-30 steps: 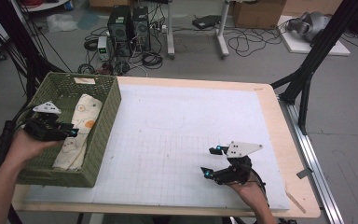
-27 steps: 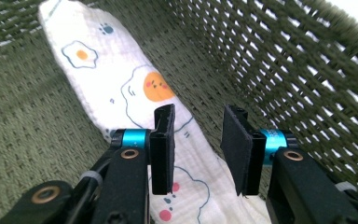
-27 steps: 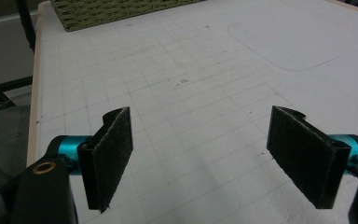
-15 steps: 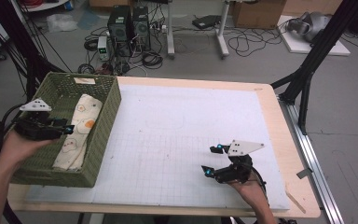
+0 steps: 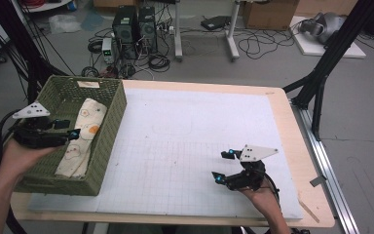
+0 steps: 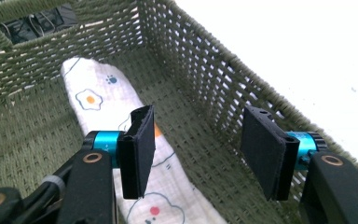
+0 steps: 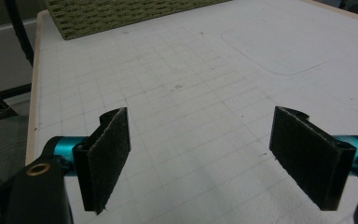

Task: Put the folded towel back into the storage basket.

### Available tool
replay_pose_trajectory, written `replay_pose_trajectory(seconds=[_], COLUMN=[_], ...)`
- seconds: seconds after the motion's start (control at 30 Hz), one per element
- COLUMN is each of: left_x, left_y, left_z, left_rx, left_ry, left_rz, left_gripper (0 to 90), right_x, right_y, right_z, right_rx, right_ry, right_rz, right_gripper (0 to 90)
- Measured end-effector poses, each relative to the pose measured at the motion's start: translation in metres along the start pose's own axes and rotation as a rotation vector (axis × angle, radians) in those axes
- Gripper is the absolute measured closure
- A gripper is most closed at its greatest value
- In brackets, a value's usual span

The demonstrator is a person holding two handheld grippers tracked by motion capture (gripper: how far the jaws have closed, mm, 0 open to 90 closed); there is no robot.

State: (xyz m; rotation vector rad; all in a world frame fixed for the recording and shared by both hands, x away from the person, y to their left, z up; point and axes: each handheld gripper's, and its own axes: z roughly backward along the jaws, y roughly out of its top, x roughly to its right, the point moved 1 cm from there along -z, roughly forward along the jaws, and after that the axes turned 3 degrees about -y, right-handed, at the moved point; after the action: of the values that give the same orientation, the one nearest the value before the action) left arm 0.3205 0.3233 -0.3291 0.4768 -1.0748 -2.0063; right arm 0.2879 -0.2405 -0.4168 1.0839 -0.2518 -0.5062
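Note:
A folded white cloth (image 5: pixel 82 137) (image 6: pixel 103 106) printed with eggs and paw marks lies lengthwise in a green woven basket (image 5: pixel 109 131) (image 6: pixel 200 79) at the table's left. My left gripper (image 5: pixel 68 129) (image 6: pixel 196 147) hovers above the cloth inside the basket; its jaws have just been opening and nothing is between them. Over the white gridded mat (image 5: pixel 185 141) (image 7: pixel 191 93) near the front right, my right gripper (image 5: pixel 224 166) (image 7: pixel 200 158) rests open and holds nothing.
A faint rounded outline (image 5: pixel 171 127) is drawn on the mat's middle. The basket's far wall carries a label (image 5: pixel 88 84). Black frame legs (image 5: pixel 321 73) rise at the table's right; computers and cables (image 5: pixel 136 29) sit on the floor beyond.
The left gripper has lifted away from the cloth, drawn back toward the basket's left side, and spread its jaws. The cloth stays in the basket. The right gripper has not moved.

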Motion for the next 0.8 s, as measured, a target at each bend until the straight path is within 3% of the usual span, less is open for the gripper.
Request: replay_pose_trajectory(seconds=[0.5, 0.8], left_x=[0.026, 0.046], left_y=[0.015, 0.023], left_z=[-0.001, -0.005], left_rx=[0.081, 0.099], left_ry=[-0.044, -0.07], left_rz=[-0.038, -0.067], left_gripper=[41.5, 39.8], right_x=[0.001, 0.003], right_y=[0.0, 0.0], right_z=[0.003, 0.003], right_rx=[0.004, 0.008], right_ry=[-0.014, -0.02], right_rz=[0.001, -0.001], right_gripper=[19.0, 17.7])
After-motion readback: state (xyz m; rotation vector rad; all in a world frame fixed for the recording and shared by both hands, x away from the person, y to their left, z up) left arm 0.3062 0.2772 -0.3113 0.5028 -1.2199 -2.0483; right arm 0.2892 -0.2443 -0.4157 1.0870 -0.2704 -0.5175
